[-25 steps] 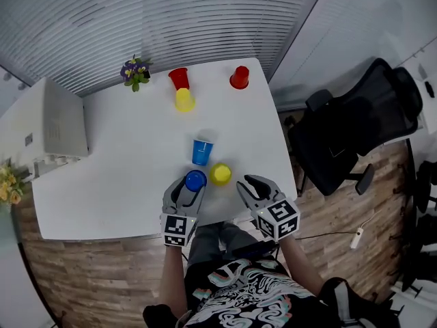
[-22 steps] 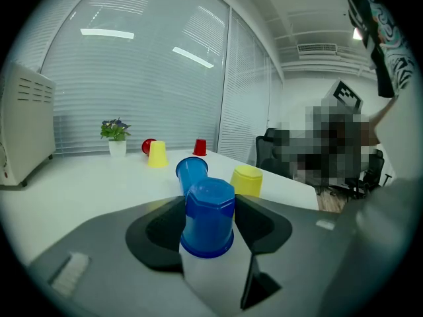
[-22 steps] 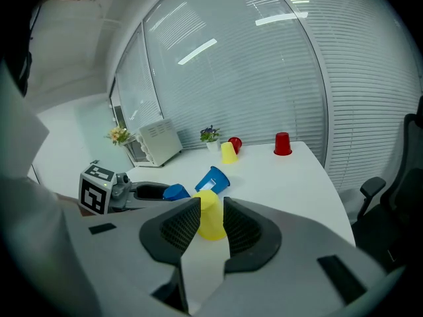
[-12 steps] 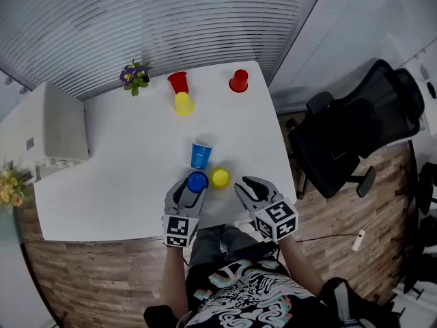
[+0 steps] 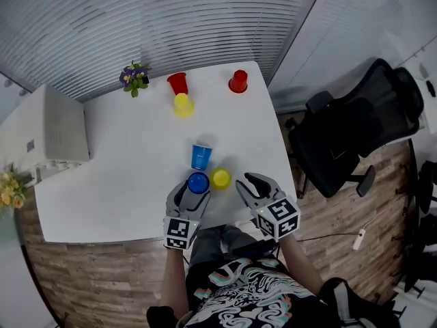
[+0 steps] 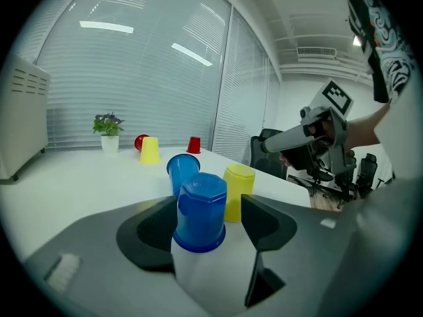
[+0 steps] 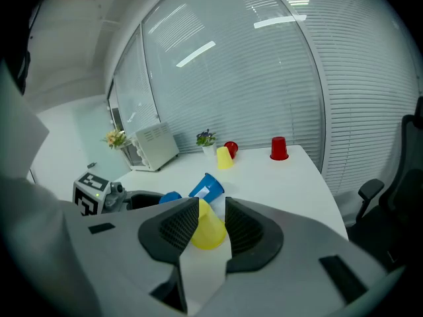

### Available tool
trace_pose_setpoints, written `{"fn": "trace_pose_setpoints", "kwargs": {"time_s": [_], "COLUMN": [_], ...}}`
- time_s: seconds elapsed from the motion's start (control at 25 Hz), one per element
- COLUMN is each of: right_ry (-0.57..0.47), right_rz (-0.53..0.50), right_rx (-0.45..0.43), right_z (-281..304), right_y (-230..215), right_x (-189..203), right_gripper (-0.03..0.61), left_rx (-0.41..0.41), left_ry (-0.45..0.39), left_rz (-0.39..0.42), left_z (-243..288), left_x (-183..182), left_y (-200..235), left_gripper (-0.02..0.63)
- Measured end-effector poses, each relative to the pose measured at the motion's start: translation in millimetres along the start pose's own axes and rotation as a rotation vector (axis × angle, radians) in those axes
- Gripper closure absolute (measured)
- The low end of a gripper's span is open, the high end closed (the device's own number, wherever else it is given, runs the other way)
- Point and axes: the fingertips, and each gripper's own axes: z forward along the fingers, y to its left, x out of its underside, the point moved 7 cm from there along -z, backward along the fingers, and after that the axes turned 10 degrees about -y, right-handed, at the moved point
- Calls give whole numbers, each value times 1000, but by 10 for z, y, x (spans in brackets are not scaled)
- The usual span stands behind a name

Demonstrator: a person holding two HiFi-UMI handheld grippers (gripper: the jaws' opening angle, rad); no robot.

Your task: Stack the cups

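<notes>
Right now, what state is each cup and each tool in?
left tool: open, jaws just widened; near blue cup between them, not gripped.
right tool: open, jaws just widened; near yellow cup just ahead.
near blue cup: upside down.
far blue cup: upright, mouth up.
near yellow cup: upside down.
far yellow cup: upside down.
left red cup: partly hidden, unclear.
right red cup: upside down.
</notes>
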Motion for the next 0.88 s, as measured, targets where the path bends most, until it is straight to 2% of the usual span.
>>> {"fn": "trace_pose_setpoints", "kwargs": {"time_s": [0.16,0.28,0.4,0.48,0.64,0.88], "right_ry": [-40,-35,-12,12,88,135], "right_rz": [9,-2,-20,-68,-150,-178], "right_rx": [-4,-37,-100,-138,-242,-373], "right_z": [53,174,335,460,736,1149], "right_y": [-78,-146,-174,-171,-139,-137], "right_x": [-200,-318,-419,-469,-484,-454], "right_gripper": [453,443,440,440,440,434], "left_rx": [12,25,30,22,28,38], "left_ry": [-50,-129,-193,-212,-225,-254], "left_rz": [-25,-73,-133,-156,-172,-255], "left_z": [-110,-211,-275,-286,-294,-338], "left_x": [-82,-199,-306,-347,-408,-403], "left_y": [0,85,199,281,413,602], "left_gripper": [310,310,310,310,310,311]}}
